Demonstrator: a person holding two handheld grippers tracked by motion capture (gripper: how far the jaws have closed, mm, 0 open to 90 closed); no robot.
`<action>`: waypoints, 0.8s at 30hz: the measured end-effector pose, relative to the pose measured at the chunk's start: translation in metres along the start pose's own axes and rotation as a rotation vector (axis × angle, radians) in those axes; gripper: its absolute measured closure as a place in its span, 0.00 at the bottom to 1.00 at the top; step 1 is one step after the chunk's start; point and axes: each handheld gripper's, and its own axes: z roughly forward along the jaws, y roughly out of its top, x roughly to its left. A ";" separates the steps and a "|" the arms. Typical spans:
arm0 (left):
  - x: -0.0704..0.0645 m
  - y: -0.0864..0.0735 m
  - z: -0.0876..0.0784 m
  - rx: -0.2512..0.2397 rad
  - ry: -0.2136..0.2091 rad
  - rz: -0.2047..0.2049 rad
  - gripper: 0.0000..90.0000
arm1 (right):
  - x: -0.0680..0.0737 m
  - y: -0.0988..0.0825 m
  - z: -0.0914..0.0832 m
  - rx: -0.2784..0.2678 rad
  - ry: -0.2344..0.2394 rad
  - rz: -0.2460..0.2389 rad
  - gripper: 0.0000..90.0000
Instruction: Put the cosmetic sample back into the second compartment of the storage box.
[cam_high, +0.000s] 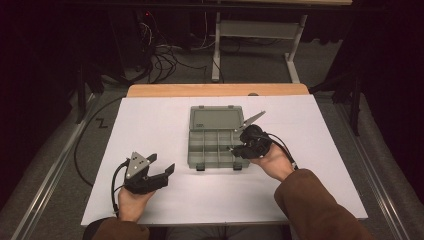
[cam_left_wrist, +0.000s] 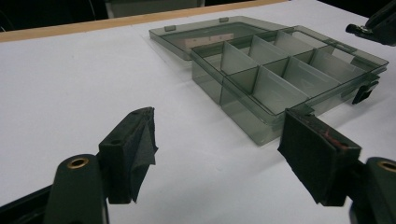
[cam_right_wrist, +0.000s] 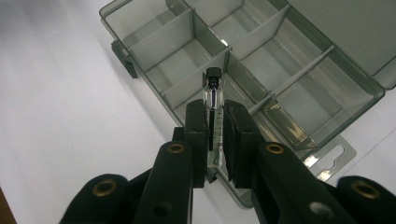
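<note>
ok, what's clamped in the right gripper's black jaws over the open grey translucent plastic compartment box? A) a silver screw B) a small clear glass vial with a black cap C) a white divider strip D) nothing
B: in the right gripper view the right gripper pinches a small clear glass vial with a black cap, upright above the grey translucent plastic compartment box.

Small clear glass vial with a black cap (cam_right_wrist: 213, 100): slender, a dark line down its middle, possibly an inner stick; clamped lengthwise between two black pads, cap end protruding over the box.

Smoky grey transparent plastic compartment box (cam_high: 212, 146): lid folded flat open behind, thin dividers forming two rows of compartments, apparently empty, resting mid-table on a white surface.
</note>
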 end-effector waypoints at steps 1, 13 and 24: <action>0.000 0.000 0.000 0.000 0.001 -0.001 0.31 | 0.000 0.001 0.000 -0.004 -0.001 0.002 0.92; 0.000 0.000 0.000 0.003 -0.004 0.002 0.31 | -0.007 0.010 0.007 -0.006 -0.011 0.025 0.92; 0.000 0.000 0.000 0.004 -0.007 0.000 0.31 | -0.013 0.012 0.011 0.004 -0.023 0.045 0.92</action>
